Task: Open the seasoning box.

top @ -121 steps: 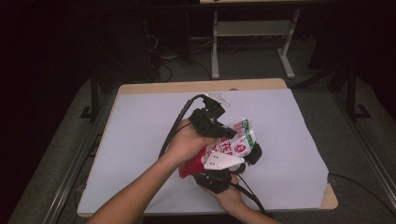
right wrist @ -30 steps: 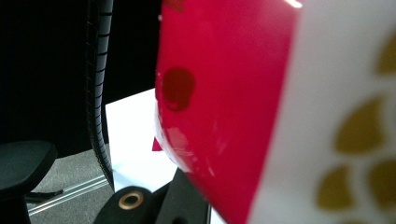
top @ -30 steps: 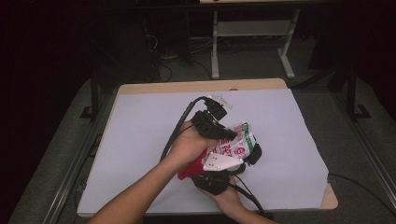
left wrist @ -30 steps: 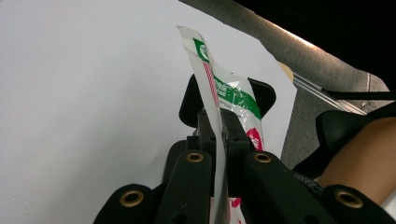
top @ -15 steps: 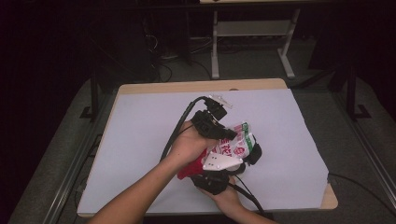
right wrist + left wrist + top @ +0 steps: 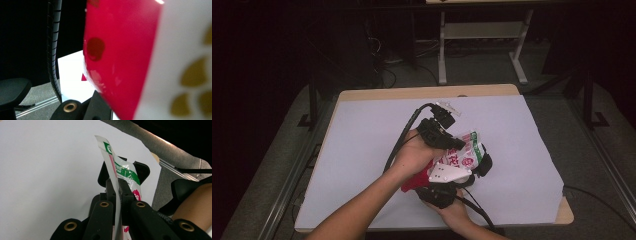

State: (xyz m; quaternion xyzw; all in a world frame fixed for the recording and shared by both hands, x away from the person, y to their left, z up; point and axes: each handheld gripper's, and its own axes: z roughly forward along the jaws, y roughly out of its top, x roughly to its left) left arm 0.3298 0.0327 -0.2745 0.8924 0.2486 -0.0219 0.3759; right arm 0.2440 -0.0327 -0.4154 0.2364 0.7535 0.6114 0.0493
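A white, red and green snack bag is held just above the white table sheet, between both hands near the middle. My left gripper comes in from the left and is shut on the bag's thin edge, its two jaws pressed flat against the film. My right gripper, with its grey plate on top, reaches up from the near side. Its jaws clamp the far end of the bag. In the right gripper view the bag's red and white face sits right against the camera and hides most of the jaws.
The white sheet covers a wooden table whose edge shows at the front right. A metal stand and floor cables lie beyond the far edge. Black cables trail from both grippers. A black chair seat stands off the table.
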